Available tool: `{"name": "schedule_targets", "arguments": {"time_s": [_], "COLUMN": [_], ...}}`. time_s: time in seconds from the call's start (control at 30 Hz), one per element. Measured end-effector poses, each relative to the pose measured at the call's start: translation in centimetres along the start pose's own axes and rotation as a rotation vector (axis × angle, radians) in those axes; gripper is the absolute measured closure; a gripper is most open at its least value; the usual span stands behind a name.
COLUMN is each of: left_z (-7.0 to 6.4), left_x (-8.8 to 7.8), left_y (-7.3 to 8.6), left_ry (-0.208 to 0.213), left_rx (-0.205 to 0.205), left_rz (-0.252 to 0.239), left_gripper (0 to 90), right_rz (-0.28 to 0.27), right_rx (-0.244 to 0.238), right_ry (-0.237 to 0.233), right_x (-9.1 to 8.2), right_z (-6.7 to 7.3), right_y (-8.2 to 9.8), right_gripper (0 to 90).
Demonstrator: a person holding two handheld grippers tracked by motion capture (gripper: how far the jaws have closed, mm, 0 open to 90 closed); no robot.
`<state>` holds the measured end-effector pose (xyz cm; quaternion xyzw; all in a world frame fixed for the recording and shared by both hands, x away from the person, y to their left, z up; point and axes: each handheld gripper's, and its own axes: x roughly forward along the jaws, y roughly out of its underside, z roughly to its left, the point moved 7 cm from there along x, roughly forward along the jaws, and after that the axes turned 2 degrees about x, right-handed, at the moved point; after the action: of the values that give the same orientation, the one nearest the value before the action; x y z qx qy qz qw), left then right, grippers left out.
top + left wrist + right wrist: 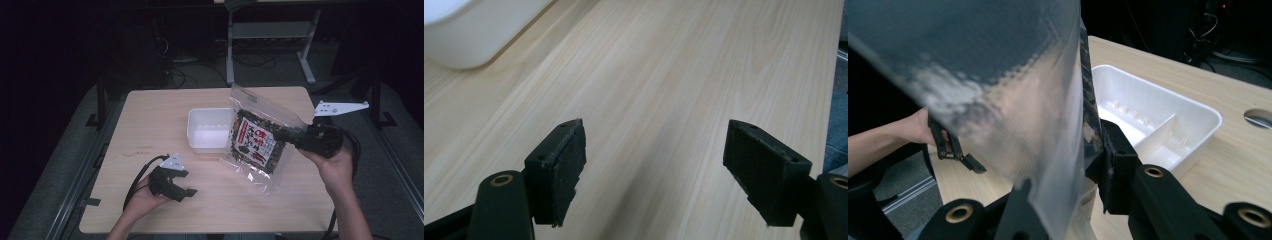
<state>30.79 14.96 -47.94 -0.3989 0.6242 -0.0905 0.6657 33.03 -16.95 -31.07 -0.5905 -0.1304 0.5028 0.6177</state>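
Holding a clear bag [260, 137] of dark seaweed snack by its right edge, the right gripper [281, 134] keeps the bag lifted above the table [150, 125], beside and partly over the right rim of the white tray [210, 129]. In the right gripper view the jaws are clenched on the film of the bag [1013, 100], which hangs in front of the lens. The left gripper [186, 184] rests low near the table's front left, well apart from bag and tray; in the left gripper view its pads [569, 165] stand wide apart over bare wood with nothing between them, so this tool is released.

Progress, as judged: the bag is off the table and brought up to the tray, so the pick-up looks done. Placing it in the tray appears to remain, since the tray [1158, 110] looks empty, with a divider and two compartments showing.

Hard to make out: the bag blurs and covers much of the right gripper view, hiding the tray's near left part and one pad of the right gripper. The printed label is too small to read. How much of the bag's lower edge touches the table cannot be told from the high view. The tray [469, 30] is cut off at the corner of the left gripper view.
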Motion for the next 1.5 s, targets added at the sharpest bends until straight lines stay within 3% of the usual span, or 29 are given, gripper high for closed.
{"name": "schedule_targets", "arguments": {"time_s": [0.63, 1.1, 1.5], "left_z": [0.7, 1.0, 1.2], "left_x": [-1.5, -1.7, -1.9], "left_y": [1.6, 2.2, 2.5], "left_ry": [-0.053, -0.062, -0.063], "left_rx": [-0.030, -0.035, -0.037], "left_rz": [-0.031, -0.025, -0.031], "left_gripper": [22.9, 22.5, 22.5], "right_rz": [0.006, -0.010, -0.012], "right_rx": [-0.054, -0.089, -0.122], "right_ry": [0.014, 0.029, 0.074], "right_x": [3.2, 6.1, 9.5], "right_z": [0.3, 0.0, -0.5], "right_y": [-4.0, -7.3, -10.1], "right_gripper": [76.8, 76.9, 76.9]}}
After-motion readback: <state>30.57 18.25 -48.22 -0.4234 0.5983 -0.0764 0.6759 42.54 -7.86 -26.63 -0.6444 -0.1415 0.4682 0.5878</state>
